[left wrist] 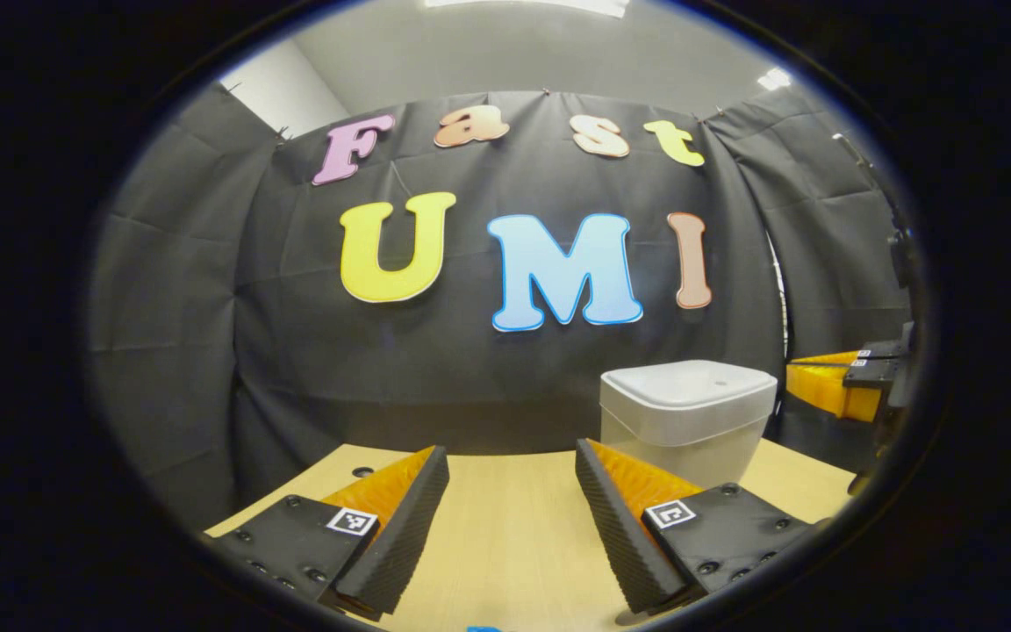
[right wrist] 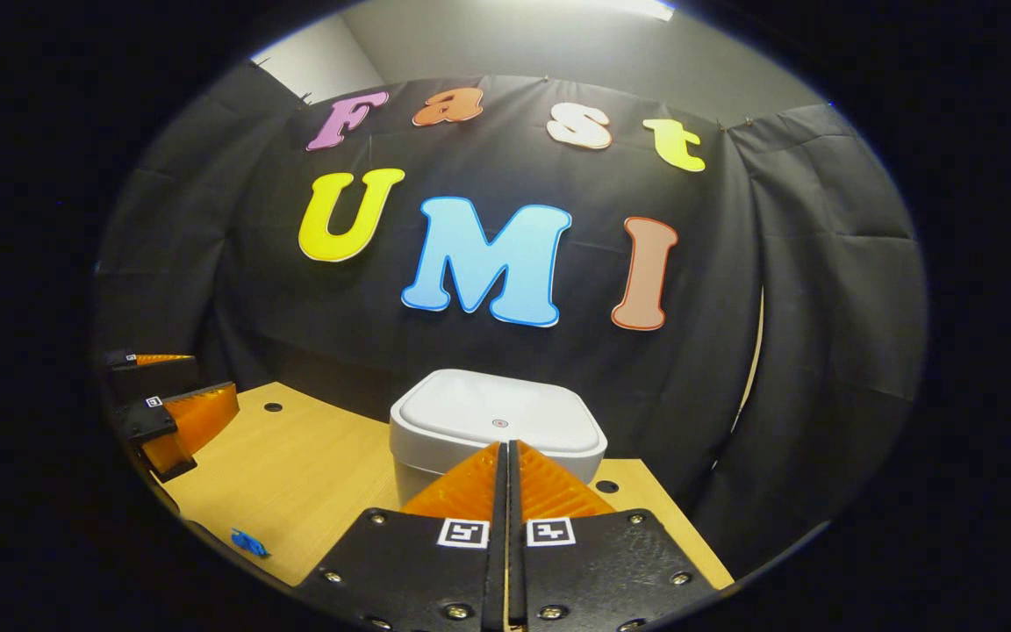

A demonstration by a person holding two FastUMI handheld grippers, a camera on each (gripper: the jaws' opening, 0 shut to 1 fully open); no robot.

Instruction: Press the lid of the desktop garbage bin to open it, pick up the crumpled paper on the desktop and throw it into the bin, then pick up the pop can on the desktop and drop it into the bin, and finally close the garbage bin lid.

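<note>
The white desktop bin (left wrist: 688,412) stands with its lid down at the back of the wooden table (left wrist: 514,535), close to the black wall. In the left gripper view my left gripper (left wrist: 512,449) is open with nothing between its fingers, low over the table, and the bin is ahead to its right. My right gripper (right wrist: 505,444) is shut with nothing in it, and its fingertips reach over the near edge of the bin lid (right wrist: 497,414). Whether they touch the lid I cannot tell. The right gripper (left wrist: 808,376) also appears just right of the bin.
A small blue object (right wrist: 249,544) lies on the table (right wrist: 295,474) near its front left. The table has round cable holes (right wrist: 273,406) near its back edge. The black cloth wall hangs right behind the bin. The left gripper (right wrist: 214,376) hovers open at the table's left side.
</note>
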